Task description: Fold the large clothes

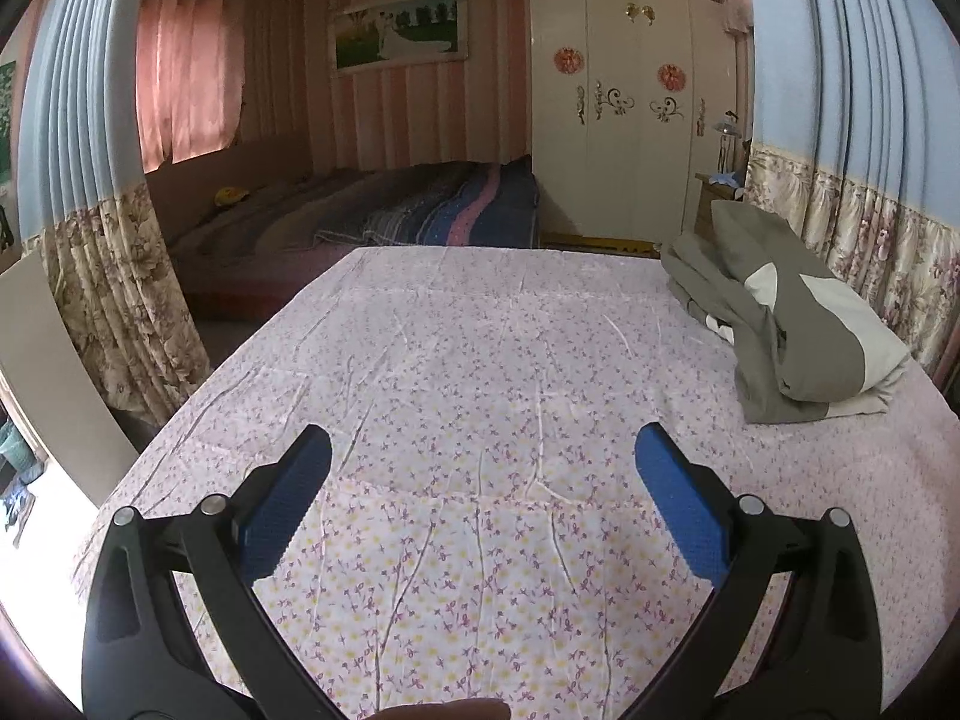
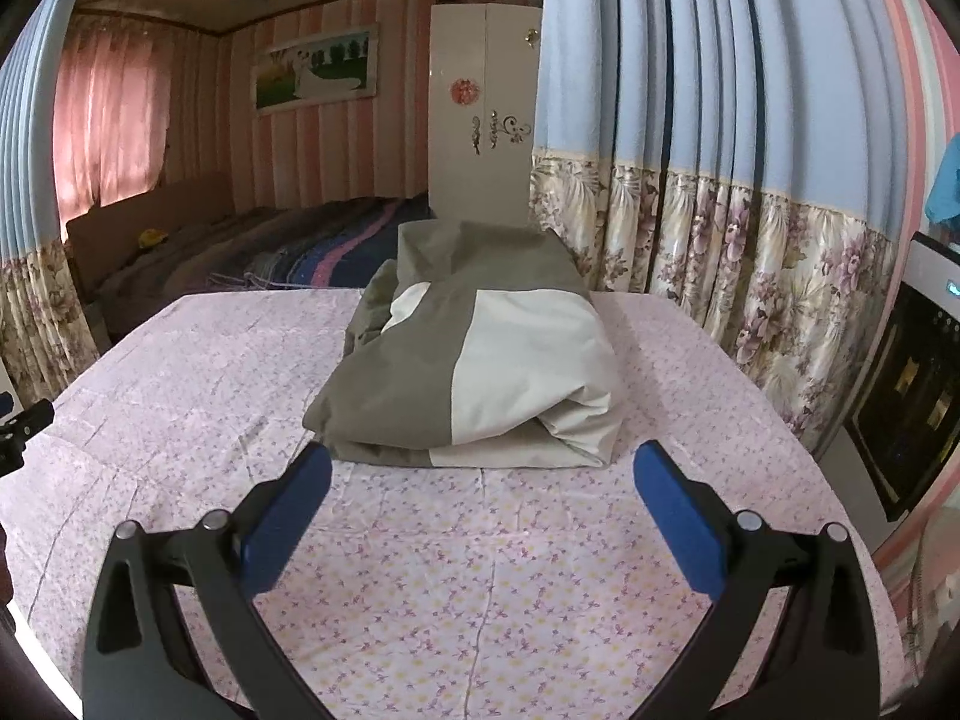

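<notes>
A large grey and cream cloth (image 2: pixel 474 360) lies bunched and roughly folded on a table covered with a pink floral sheet (image 2: pixel 180 372). In the left wrist view the cloth (image 1: pixel 798 324) sits at the far right of the sheet (image 1: pixel 468 360). My right gripper (image 2: pixel 480 468) is open and empty, just in front of the cloth's near edge. My left gripper (image 1: pixel 480 450) is open and empty, over bare sheet to the left of the cloth.
Blue and floral curtains (image 2: pixel 720 180) hang close along the right side, and another curtain (image 1: pixel 102 210) hangs at the left. A bed with a striped blanket (image 1: pixel 420 210) and a white wardrobe (image 1: pixel 630 120) stand behind the table. A dark appliance (image 2: pixel 912 384) stands at the right.
</notes>
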A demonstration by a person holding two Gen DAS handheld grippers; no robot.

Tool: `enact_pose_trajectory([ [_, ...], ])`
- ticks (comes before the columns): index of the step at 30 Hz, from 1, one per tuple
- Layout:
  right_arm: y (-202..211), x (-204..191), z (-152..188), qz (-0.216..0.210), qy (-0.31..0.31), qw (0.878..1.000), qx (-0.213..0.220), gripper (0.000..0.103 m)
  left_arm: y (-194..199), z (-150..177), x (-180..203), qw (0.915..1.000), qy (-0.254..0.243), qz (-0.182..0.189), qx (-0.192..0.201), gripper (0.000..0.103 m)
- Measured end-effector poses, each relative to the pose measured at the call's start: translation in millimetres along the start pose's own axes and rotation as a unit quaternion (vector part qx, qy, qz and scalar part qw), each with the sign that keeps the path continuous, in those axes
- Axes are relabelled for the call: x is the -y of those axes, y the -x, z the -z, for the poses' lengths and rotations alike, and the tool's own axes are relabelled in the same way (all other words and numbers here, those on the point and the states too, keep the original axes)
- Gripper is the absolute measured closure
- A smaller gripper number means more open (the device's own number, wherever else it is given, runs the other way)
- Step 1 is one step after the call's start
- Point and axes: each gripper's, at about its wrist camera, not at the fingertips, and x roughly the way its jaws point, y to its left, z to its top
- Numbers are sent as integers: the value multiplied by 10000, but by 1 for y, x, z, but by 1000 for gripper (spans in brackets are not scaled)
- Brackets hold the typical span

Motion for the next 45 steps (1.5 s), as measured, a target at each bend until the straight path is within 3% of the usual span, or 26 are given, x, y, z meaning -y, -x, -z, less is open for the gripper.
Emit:
enact_pose_trajectory([
  [4, -3, -1, 0, 38, 129, 9999, -20, 2, -8, 2, 0, 9995, 53, 229, -195, 3],
  [16, -6, -6, 1, -14, 212, 9997, -100, 2, -6, 6, -1, 9996, 190, -51, -179, 3],
  [20, -3, -8, 2, -55, 213, 9997, -95, 2, -3, 6, -1, 9995, 186, 102, -224, 3],
  [35, -2, -4, 10, -59, 124, 9998, -166, 2, 1, 1, 6, 9997, 140, -33, -220, 3],
  [45, -5, 3, 11, -48, 103, 9997, -239, 2, 13, -3, 14, 10000, 38, -35, -9, 3],
])
